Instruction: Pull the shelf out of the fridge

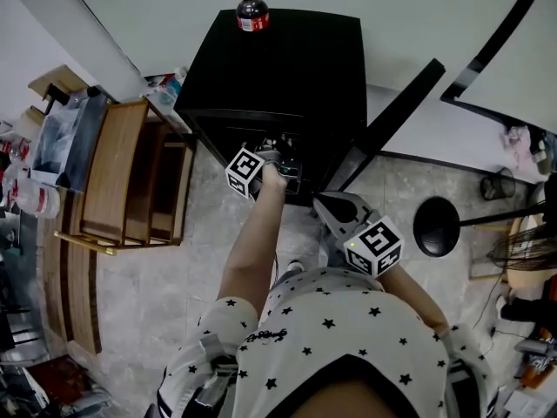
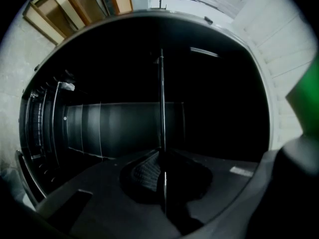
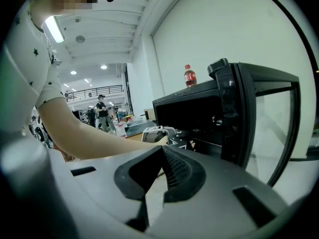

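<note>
Left gripper view: left gripper pinches shelf inside fridge; better pull level, straight outward. Right gripper pressed together, empty.

Pale marbled tile floor. Directly on it: black mini fridge, door swung open to the right; wooden shelving unit just beside the fridge's left; round black stand base well off to the right. On the fridge top: one cola bottle, upright, red cap, near the back edge. Inside: thin shelf seen edge-on, too dark to tell any load.
</note>
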### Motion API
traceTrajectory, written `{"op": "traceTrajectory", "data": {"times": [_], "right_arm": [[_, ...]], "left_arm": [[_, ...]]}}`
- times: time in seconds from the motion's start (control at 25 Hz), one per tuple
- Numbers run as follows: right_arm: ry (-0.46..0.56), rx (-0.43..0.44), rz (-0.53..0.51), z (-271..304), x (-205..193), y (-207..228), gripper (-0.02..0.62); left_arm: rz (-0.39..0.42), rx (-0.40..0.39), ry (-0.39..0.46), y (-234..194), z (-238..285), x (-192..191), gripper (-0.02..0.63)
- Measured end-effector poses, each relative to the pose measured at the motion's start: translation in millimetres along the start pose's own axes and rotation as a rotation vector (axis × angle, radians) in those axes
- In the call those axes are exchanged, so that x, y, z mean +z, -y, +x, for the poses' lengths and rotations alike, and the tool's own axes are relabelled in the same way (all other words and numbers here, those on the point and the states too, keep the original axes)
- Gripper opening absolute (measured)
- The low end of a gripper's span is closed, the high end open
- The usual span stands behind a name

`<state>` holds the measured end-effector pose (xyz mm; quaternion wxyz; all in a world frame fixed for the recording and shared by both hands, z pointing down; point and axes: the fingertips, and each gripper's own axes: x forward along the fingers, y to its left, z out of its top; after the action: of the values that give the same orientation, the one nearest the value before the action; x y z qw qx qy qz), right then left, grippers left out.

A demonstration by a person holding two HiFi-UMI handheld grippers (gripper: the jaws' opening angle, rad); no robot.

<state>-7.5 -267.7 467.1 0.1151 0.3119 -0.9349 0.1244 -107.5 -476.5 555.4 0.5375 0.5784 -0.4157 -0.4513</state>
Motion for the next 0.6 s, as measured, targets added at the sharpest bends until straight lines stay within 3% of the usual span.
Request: {"op": "traceTrajectory", "data": {"times": [0.6], "right_arm": [[0.019, -0.037, 0.015, -6.0, -9.5, -26.6, -0.008]], "left_arm": [[-0.012, -0.019, -0.023, 2.3, -49.8, -4.5, 0.031]]}}
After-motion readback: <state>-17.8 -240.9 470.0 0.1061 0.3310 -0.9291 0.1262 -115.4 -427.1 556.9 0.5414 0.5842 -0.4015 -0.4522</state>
